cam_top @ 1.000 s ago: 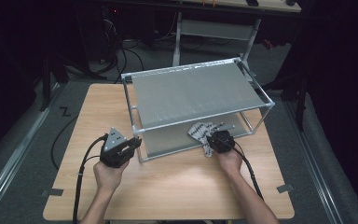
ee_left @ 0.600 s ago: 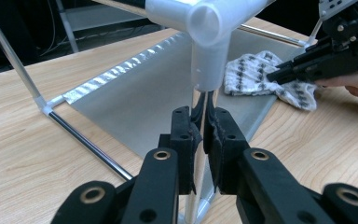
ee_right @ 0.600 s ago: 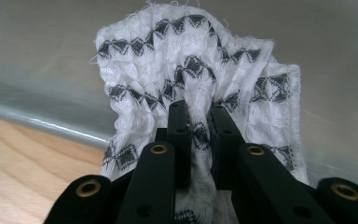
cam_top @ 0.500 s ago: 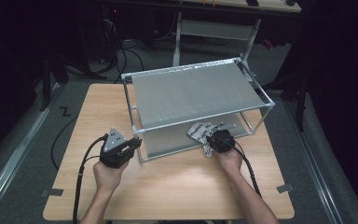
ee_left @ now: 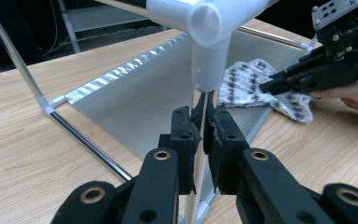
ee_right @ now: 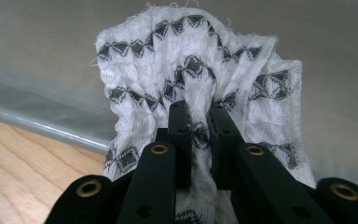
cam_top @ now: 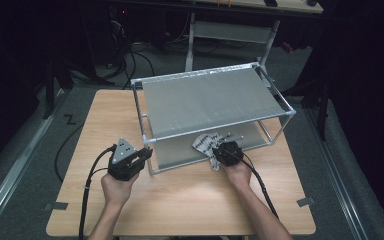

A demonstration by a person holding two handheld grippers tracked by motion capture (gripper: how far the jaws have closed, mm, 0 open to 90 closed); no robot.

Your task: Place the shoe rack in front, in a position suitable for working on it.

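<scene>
A white cloth with black diamond patterns (cam_top: 205, 143) lies half on the lower shelf (cam_top: 177, 150) of a silver metal rack (cam_top: 210, 100), at its front edge. My right gripper (cam_top: 217, 151) is shut on a bunched fold of the cloth (ee_right: 191, 65), whose fabric is pinched between the jaws of that gripper (ee_right: 198, 109). My left gripper (cam_top: 146, 153) is shut on the rack's front-left upright post (ee_left: 200, 100), just below the white corner joint (ee_left: 203, 28). In the left gripper view, the cloth (ee_left: 242, 81) and the right gripper (ee_left: 272, 84) appear beyond my left gripper (ee_left: 200, 119).
The rack stands in the middle of a wooden table (cam_top: 190, 200), with a flat grey top shelf above the lower one. Cables trail from both grippers toward the near edge. Dark floor, a second frame (cam_top: 230, 30) and cords lie beyond the table.
</scene>
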